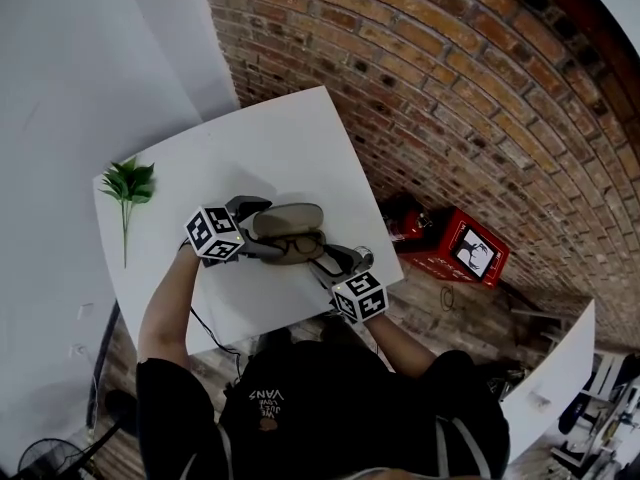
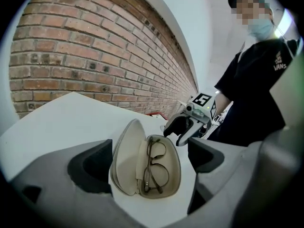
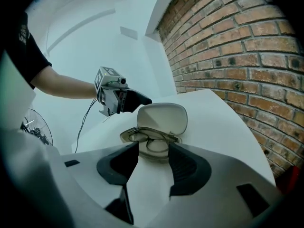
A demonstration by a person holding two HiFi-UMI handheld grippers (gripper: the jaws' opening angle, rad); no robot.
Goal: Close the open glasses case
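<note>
On the white table point(image 1: 260, 158), near the edge where the person stands:

1. Left gripper point(image 2: 147, 163). Its jaws are spread wide and hold nothing. The case lies lengthwise in the gap, and the pads look clear of it. One jaw stands just behind the raised lid and the other beside the open tray. This looks like a stance for tipping the lid over and meeting it on the far side.

2. Right gripper point(image 3: 153, 163). Its jaws are apart, though narrower than the left's, and also empty. It comes in from the opposite end, with its tips flanking the near end of the tray and apparently not pressing on it. It is probably placed there to steady the tray while the lid comes down.

3. Glasses case point(image 2: 124, 160). It is beige and open, lying between the two grippers. The tray is flat on the table. The lid stands up on its long hinge, on the side away from the person. Closing has not yet begun.

4. Glasses point(image 2: 156, 167). They are dark-framed and folded, lying low in the tray. The lid should clear them.

5. Leafy sprig point(image 1: 128, 183). It lies well apart from the case, at the table's far left corner.

6. Brick wall point(image 1: 450, 88) behind the table, with a red box point(image 1: 465, 250) on the floor below it.
</note>
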